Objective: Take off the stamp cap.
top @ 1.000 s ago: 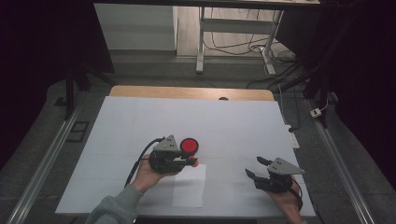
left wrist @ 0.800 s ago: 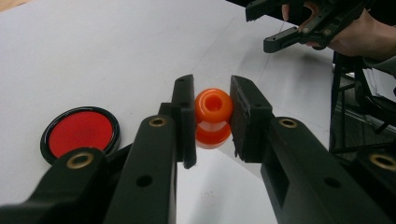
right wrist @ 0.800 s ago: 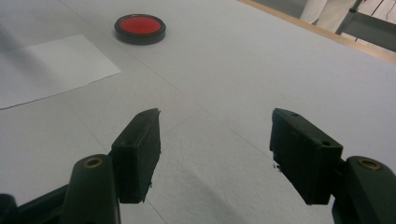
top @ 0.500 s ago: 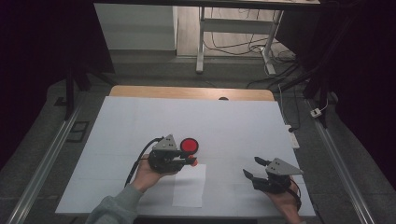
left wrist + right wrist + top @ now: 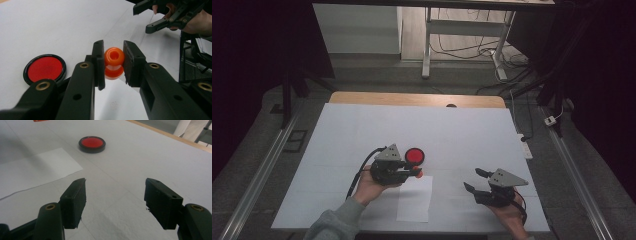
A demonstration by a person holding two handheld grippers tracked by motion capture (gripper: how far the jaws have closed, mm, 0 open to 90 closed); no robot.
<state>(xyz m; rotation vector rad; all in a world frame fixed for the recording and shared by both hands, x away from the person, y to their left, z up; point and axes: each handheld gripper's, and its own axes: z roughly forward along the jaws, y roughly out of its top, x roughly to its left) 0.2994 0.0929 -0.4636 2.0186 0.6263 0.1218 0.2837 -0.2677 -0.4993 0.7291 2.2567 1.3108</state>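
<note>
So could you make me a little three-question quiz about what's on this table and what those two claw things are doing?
1. True or false: the left gripper is shut on the orange knob.
2. Which describes the right gripper?
A. open, holding nothing
B. shut on a sheet of paper
C. shut on the disc
3. Fill in: the red disc has a ____ rim.

Key: 1 true. 2 A. 3 black. The disc lies flat on the white table cover, just beyond the sheet of paper.
</note>
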